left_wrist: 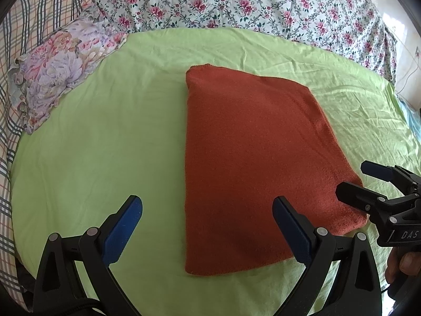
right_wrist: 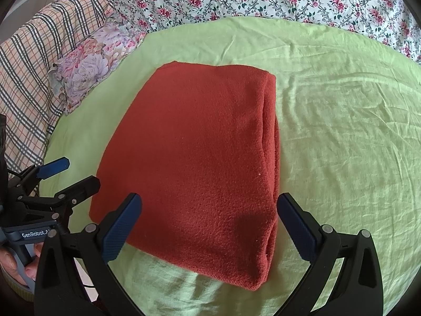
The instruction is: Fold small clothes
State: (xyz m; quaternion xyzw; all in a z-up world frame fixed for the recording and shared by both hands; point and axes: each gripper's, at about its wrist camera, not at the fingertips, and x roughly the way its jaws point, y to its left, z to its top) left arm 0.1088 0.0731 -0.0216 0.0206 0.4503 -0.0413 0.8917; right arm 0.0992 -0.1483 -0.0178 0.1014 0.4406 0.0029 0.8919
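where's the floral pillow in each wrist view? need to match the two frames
Left wrist: floral pillow at upper left, on the edge of the green sheet.
Right wrist: floral pillow at upper left, nearer the centre.
Shared landmark: the folded red garment, right of the pillow in both.

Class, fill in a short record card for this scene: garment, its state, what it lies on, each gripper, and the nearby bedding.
garment: rust-red knit garment
state: folded into a flat rectangle, layered edges along its right side
surface: light green sheet
left gripper: open, above the garment's near left edge, holding nothing
right gripper: open, above the garment's near end, holding nothing
nearby bedding: floral pillow, plaid blanket, floral quilt
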